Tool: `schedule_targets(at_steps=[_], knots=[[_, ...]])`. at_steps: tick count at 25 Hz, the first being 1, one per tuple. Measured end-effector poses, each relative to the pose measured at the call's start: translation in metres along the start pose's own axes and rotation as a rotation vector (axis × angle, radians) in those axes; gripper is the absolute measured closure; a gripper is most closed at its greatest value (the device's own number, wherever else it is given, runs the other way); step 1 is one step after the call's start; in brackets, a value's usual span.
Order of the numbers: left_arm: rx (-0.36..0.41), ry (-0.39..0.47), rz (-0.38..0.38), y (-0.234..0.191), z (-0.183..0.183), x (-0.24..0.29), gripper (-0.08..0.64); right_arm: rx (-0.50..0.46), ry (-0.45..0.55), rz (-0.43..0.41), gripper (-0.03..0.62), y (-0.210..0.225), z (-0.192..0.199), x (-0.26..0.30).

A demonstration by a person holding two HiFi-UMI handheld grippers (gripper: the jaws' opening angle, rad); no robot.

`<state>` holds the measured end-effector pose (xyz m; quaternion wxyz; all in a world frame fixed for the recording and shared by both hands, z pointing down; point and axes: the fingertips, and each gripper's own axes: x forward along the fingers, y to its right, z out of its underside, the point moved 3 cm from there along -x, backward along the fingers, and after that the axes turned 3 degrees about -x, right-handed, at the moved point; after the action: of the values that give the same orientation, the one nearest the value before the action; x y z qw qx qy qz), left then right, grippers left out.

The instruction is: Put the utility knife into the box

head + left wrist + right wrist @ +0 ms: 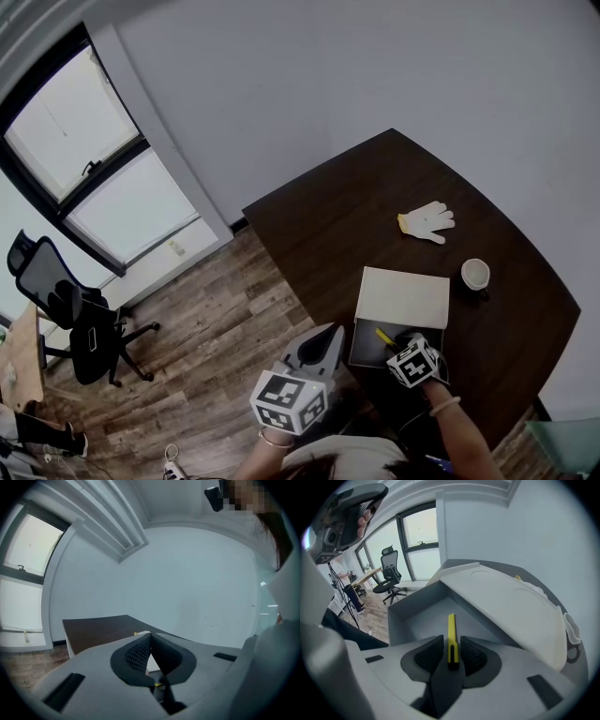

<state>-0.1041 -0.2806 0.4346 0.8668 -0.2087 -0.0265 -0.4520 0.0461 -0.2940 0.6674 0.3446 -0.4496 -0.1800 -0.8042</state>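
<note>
Yellow knife (pixel 451 639) (seemingly plastic) inside box (pixel 408 607).

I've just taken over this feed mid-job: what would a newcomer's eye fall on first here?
The yellow knife sits in the open grey box at the near edge of the dark table, its end between the parted jaws of the right tool, which do not press it. The box's white lid is swung open beyond it, and a white glove and a cup sit farther back.

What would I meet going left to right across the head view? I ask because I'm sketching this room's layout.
office chair → left tool → utility knife → cup
</note>
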Motion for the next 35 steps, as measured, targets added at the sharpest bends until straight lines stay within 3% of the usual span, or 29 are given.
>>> schedule_targets(at_steps=[21,35], knots=[[0.049,0.023,0.046,0.034,-0.003,-0.022,0.543,0.196,0.254,0.15,0.536,-0.01,-0.021,-0.075],[0.1,0.038,0.082,0.056,-0.013,-0.022,0.543,0.246,0.414,0.216,0.548,-0.019,-0.037,-0.139]])
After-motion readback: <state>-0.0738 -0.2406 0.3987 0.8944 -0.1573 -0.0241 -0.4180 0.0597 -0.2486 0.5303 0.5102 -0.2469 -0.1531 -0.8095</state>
